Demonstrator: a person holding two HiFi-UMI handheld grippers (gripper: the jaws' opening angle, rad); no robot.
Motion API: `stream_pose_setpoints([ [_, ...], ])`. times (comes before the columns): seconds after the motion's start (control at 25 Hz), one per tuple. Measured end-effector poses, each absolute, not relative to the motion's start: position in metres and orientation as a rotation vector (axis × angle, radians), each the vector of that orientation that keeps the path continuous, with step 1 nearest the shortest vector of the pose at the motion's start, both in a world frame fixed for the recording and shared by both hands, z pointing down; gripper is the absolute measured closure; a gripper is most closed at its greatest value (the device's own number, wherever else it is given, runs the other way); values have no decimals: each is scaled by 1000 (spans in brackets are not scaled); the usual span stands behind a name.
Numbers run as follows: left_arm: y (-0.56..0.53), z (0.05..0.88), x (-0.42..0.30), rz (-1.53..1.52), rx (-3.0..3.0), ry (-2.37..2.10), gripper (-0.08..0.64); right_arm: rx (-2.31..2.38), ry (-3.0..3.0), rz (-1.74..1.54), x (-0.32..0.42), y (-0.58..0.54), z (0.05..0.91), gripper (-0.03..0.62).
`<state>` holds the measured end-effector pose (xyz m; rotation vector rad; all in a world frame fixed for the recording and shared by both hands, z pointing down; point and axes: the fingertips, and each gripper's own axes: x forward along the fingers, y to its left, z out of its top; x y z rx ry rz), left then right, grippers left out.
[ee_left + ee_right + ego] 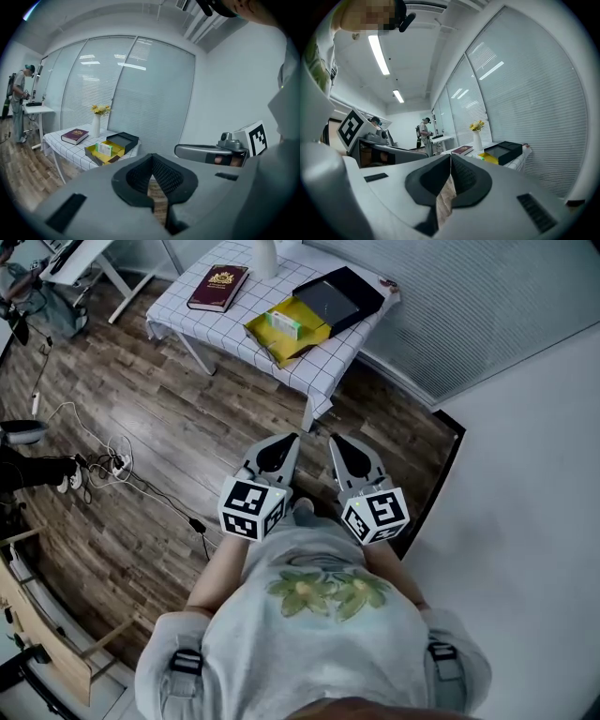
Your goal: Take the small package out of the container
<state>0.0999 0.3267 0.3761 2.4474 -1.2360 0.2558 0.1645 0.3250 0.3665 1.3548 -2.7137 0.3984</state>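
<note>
Standing on a dark plank floor (159,418), we hold the left gripper (287,442) and right gripper (339,442) side by side at frame centre, each with jaws pressed together on nothing; at upper middle, a table (183,296) with a checked cloth bears the yellow container (281,349); the small package (283,321) lies inside it; white blinds (450,306) fill the upper right.

A light grey shirt (319,638) is worn, printed in front with pale green and yellow flowers (328,592) (the print is blurred). Dark straps (186,662) with buckles are seen at both shoulders. The left gripper (292,439) and right gripper (334,440) are cased in grey and padded in black, and each is fitted with a white cube (251,508) marked with black squares.
</note>
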Motion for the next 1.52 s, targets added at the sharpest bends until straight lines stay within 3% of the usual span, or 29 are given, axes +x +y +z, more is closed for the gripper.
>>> stream_pose_setpoints([
  [1.52,135,397,-7,245,2420,-1159,552,1300,-2628,373,58,137,379,584],
])
